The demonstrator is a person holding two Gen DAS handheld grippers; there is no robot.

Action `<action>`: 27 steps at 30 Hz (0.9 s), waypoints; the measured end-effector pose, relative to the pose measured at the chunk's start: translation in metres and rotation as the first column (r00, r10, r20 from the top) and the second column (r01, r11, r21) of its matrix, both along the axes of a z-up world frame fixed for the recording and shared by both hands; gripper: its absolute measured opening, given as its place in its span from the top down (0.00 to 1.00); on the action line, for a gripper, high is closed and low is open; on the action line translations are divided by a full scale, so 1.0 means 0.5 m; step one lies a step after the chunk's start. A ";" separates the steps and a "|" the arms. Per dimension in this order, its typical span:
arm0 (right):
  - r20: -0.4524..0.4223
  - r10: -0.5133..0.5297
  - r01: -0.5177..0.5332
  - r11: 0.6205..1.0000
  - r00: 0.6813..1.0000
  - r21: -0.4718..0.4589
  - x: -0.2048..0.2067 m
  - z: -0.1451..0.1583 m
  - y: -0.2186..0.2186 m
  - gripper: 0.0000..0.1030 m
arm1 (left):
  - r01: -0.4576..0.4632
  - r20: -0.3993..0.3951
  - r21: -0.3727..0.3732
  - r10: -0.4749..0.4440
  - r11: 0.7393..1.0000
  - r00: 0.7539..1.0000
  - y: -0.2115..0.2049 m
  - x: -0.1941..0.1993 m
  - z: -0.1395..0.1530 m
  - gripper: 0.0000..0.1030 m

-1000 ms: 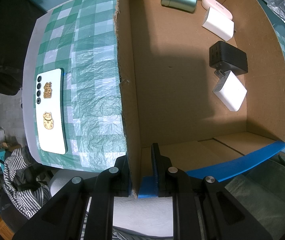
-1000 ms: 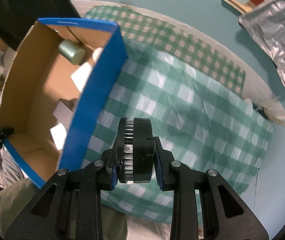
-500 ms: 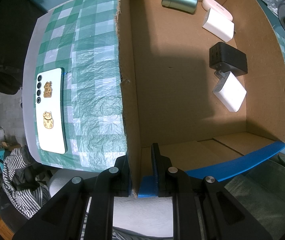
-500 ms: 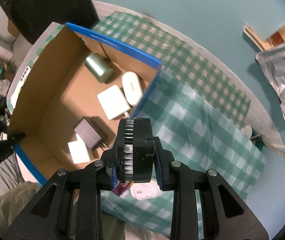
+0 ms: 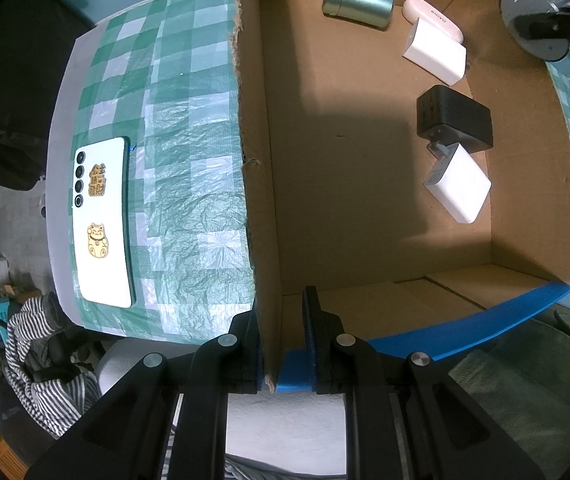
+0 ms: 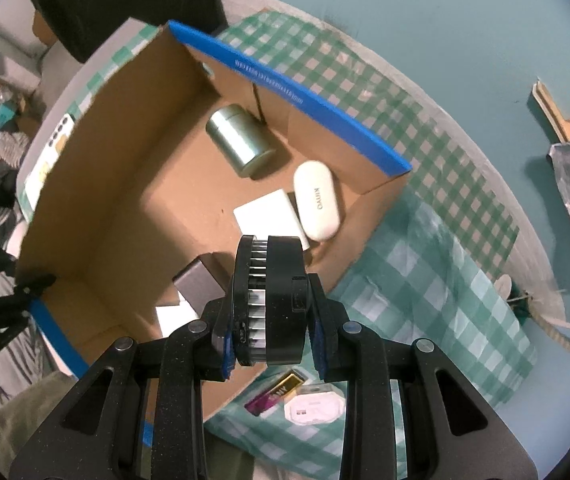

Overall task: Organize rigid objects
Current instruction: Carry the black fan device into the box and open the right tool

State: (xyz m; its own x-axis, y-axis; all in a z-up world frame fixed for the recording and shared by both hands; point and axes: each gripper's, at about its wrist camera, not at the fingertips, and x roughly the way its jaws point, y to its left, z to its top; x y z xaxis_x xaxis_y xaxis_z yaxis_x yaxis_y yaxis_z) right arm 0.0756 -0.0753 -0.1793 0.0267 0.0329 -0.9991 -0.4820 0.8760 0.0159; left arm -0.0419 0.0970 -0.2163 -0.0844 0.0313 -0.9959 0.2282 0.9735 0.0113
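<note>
While your right gripper (image 6: pixel 271 332) keeps its jaws clamped on the black round device (image 6: pixel 269 300), a disc-shaped thing with a ribbed, shiny band around its rim, it has travelled since a second ago from above the bare checked cloth to a spot over the open cardboard box (image 6: pixel 97 184). The box floor now fills the view beneath the disc, where earlier only the box's blue-edged wall showed at the side. From the left wrist camera the same disc has come into sight at the upper right edge, above the box's far corner.

Your left gripper (image 5: pixel 281 340) has not shifted: its jaws stay pinched together on the near corner of the box wall, one finger outside and one inside.

Inside the box lie a smooth metallic green cylinder (image 5: pixel 357 0) on its side, a glossy pale pill-shaped case (image 6: pixel 317 200) with lettering, a white rectangular block (image 5: pixel 435 50) touching that case, a matte black cube-like adapter (image 5: pixel 455 120), and a second white block (image 5: pixel 459 182) with a plug end against the black one. None of these has moved.

Outside, on the crinkled green-and-white checked cloth (image 5: pixel 189 208) covering the counter, a white phone (image 5: pixel 101 220) lies flat with gold stickers. Near your right gripper, a small white packet (image 6: pixel 313 410) and a purple-and-gold item (image 6: pixel 275 392) rest on the cloth beside the box.
</note>
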 end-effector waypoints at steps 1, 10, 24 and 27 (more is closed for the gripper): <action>-0.005 0.001 -0.001 1.000 1.000 -0.002 -0.001 -0.006 0.002 0.73 | 0.000 0.001 0.000 0.000 1.000 1.000 0.001 0.000 0.000 0.85; -0.048 0.022 -0.024 0.999 0.999 -0.027 -0.011 -0.055 0.017 0.73 | -0.002 0.004 0.001 0.002 1.000 1.000 0.002 -0.002 -0.001 0.85; -0.059 0.014 -0.015 1.000 0.998 -0.018 -0.014 -0.061 0.019 0.71 | 0.003 0.004 0.001 -0.003 1.000 1.000 0.000 -0.006 -0.004 0.85; -0.039 0.012 -0.012 1.000 0.999 -0.013 -0.016 -0.041 0.015 0.67 | 0.003 0.003 -0.001 -0.003 1.000 1.000 -0.003 -0.008 -0.003 0.85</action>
